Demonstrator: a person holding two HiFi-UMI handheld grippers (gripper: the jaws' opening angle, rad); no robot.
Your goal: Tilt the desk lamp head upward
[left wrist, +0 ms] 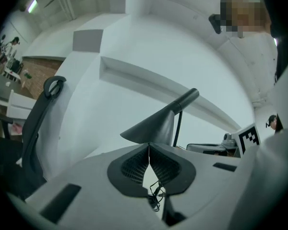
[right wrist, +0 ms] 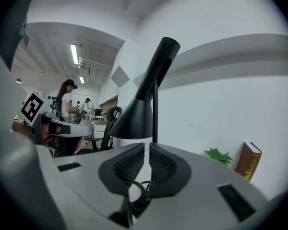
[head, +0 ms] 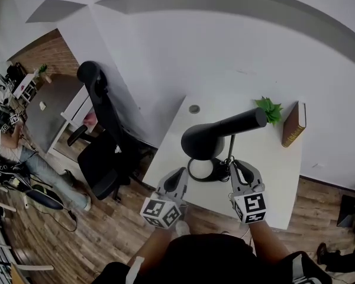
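A black desk lamp stands on the white desk point(head: 284, 170). Its cone head point(head: 204, 139) points down over its round base point(head: 202, 169), and its tube runs up toward the right. My left gripper point(head: 177, 177) is shut and empty at the desk's front edge, just left of the base. On the other side, my right gripper point(head: 239, 168) is shut and empty beside the thin stem point(head: 230, 148). In the left gripper view the lamp head point(left wrist: 151, 126) sits just beyond the closed jaws. The right gripper view has the lamp head point(right wrist: 134, 119) above its jaws.
A small green plant point(head: 269, 109) and a brown book point(head: 294, 124) stand at the desk's back right by the wall. A black office chair point(head: 103, 141) sits left of the desk. A person sits at the far left, with other desks behind.
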